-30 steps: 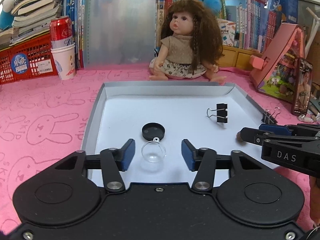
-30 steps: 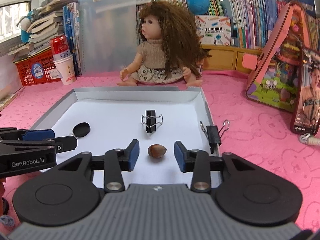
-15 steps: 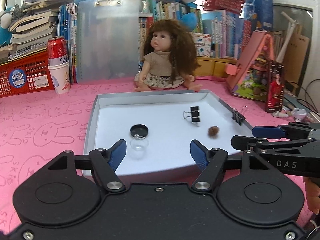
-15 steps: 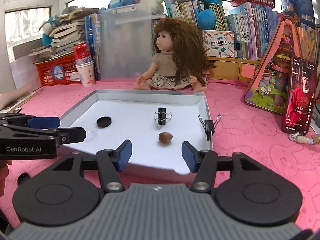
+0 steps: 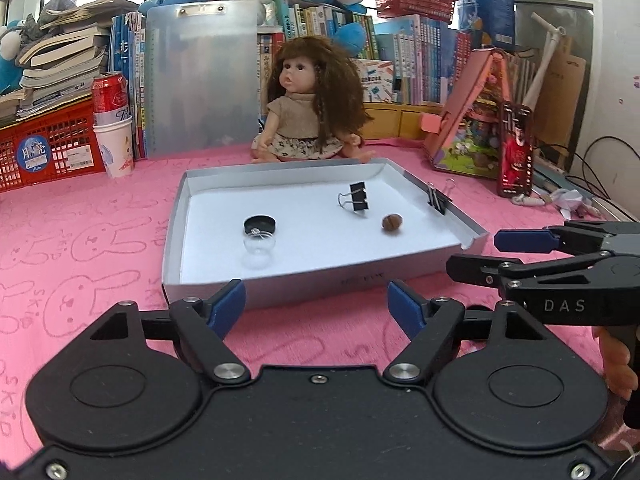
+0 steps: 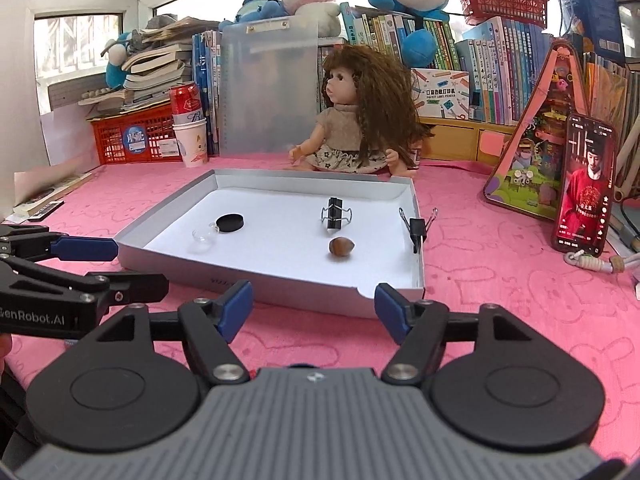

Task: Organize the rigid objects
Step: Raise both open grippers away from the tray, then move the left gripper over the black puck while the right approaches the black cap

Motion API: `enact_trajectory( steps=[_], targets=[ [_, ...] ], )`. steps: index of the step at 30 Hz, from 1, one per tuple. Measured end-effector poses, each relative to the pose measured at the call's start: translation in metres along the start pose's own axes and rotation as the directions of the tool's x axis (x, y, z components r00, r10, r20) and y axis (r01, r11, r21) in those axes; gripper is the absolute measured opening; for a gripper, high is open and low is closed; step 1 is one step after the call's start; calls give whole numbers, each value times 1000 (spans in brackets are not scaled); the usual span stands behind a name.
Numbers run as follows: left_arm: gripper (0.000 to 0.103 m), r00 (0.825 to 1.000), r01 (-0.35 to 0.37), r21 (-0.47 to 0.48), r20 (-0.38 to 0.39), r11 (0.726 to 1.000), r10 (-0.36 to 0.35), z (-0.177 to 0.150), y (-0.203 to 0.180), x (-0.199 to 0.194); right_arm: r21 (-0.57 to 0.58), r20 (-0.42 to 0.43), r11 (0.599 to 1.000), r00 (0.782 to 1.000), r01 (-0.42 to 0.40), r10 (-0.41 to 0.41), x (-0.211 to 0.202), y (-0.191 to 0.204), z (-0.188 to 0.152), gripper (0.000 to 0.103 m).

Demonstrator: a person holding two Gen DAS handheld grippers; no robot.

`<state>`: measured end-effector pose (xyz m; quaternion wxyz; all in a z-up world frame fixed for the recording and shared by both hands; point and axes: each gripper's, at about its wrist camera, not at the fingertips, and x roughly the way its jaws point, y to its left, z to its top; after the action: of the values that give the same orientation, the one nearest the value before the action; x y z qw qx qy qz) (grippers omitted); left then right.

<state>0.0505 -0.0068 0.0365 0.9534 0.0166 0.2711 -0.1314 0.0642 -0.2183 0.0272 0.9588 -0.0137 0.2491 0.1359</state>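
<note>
A shallow grey tray (image 5: 280,282) (image 6: 304,286) with a white floor lies on the pink cloth. In it lie a black round lid (image 5: 260,225) (image 6: 230,223), a clear small cup (image 5: 259,246) (image 6: 204,238), a black binder clip (image 5: 357,197) (image 6: 335,216) and a brown nut (image 5: 392,222) (image 6: 341,247). A second binder clip (image 5: 437,199) (image 6: 417,227) grips the tray's right wall. My left gripper (image 5: 316,306) is open and empty, in front of the tray's near wall. My right gripper (image 6: 314,304) is open and empty, also before the near wall.
A doll (image 5: 314,100) sits behind the tray. A cup with a red can (image 5: 114,136) and a red basket (image 5: 44,148) stand at the back left. A pink toy house (image 5: 476,120) and a phone (image 6: 584,184) stand on the right. Books line the back.
Both grippers have pulled back and up out of the tray, leaving the clear cup and the nut on its floor. Both sets of fingers have opened wider.
</note>
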Motion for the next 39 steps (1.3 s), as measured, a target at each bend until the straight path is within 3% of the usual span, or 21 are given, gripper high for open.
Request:
enact_trajectory(
  steps=[28,39],
  targets=[
    [76,999,-35,7,-21,999,35,-54,-19,-26,-16,-32,999,999,34,-34,-18,7,-44,83],
    [50,1000,0,37,-29,999,1,-53,-26,-25,-6,-43,999,998,47,-47,-12,5,-44,83]
  ],
)
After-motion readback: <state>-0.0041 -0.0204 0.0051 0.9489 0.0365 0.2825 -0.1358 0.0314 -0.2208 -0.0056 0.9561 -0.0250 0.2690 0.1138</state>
